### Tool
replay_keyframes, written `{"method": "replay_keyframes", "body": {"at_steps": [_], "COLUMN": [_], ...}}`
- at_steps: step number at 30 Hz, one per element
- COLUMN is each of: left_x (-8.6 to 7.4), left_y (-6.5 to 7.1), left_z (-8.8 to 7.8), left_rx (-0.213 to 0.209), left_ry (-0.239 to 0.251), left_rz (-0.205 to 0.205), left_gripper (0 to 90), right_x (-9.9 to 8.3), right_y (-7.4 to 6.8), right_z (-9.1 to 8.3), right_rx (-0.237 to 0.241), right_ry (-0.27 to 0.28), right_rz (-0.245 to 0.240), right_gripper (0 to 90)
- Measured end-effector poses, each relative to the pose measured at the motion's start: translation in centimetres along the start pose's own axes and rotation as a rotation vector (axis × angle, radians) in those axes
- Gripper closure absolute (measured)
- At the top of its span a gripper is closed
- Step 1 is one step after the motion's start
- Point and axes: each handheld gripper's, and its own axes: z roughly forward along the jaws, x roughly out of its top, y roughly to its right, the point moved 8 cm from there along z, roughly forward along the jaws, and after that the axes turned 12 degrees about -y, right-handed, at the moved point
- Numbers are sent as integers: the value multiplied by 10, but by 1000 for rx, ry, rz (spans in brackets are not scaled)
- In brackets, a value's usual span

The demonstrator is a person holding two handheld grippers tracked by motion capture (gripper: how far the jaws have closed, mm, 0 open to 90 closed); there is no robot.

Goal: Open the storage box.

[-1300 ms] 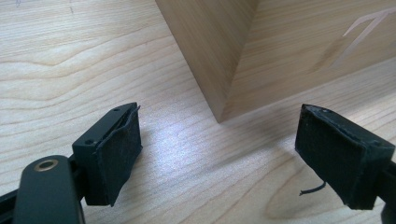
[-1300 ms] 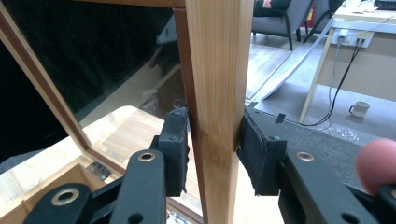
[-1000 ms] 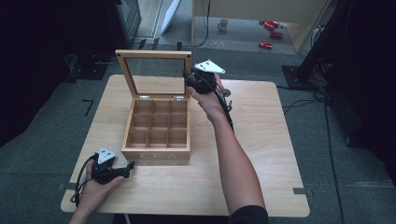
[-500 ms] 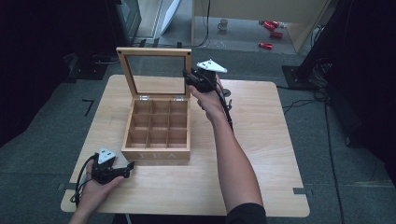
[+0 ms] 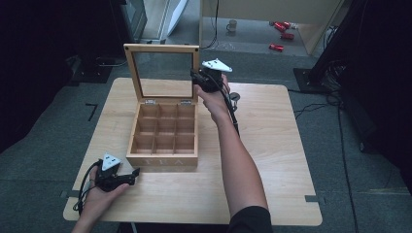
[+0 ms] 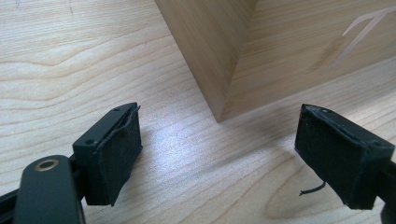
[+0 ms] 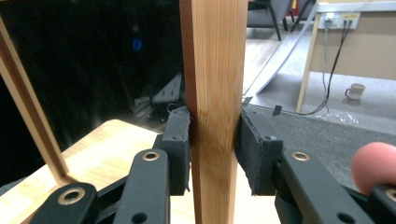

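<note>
A wooden tea box with a grid of empty compartments sits in the middle of the table. Its glass-paned lid stands open and nearly upright. My right gripper is shut on the lid's right frame rail. In the right gripper view that rail is pinched between the pads of the right gripper. My left gripper rests low by the box's front left corner, open. In the left gripper view the left gripper has its jaws wide apart, with the box corner just ahead.
A small dark round object lies on the table just right of my right hand. The right gripper's cable trails along the forearm. On the floor beyond the table are a mug and red items.
The right gripper has risen and moved back slightly with the lid rail, swinging the lid further up. The left gripper has stayed put.
</note>
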Motion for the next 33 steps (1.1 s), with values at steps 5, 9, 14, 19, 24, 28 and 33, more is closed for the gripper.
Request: {"method": "replay_keyframes", "body": {"at_steps": [5, 9, 14, 19, 24, 28, 33], "left_x": [0, 0, 0, 0, 0, 0, 0], "left_y": [0, 0, 0, 0, 0, 0, 0], "left_z": [0, 0, 0, 0, 0, 0, 0], "left_rx": [-2, -5, -12, -9, -8, -8, -8], "left_ry": [0, 0, 5, 0, 0, 1, 0], "left_rz": [1, 0, -7, 0, 0, 1, 1], "left_gripper": [152, 152, 152, 152, 151, 152, 152], "right_x": [3, 5, 6, 6, 6, 6, 4], "right_y": [4, 7, 10, 13, 12, 11, 13], "right_z": [9, 16, 24, 29, 29, 24, 10], "right_rx": [-17, -23, -36, -36, -30, -42, -46], "right_ry": [-13, -9, -3, 7, 7, -9, -13], "right_rz": [24, 42, 68, 92, 101, 90, 87], "right_gripper": [671, 671, 670, 668, 663, 568, 485]}}
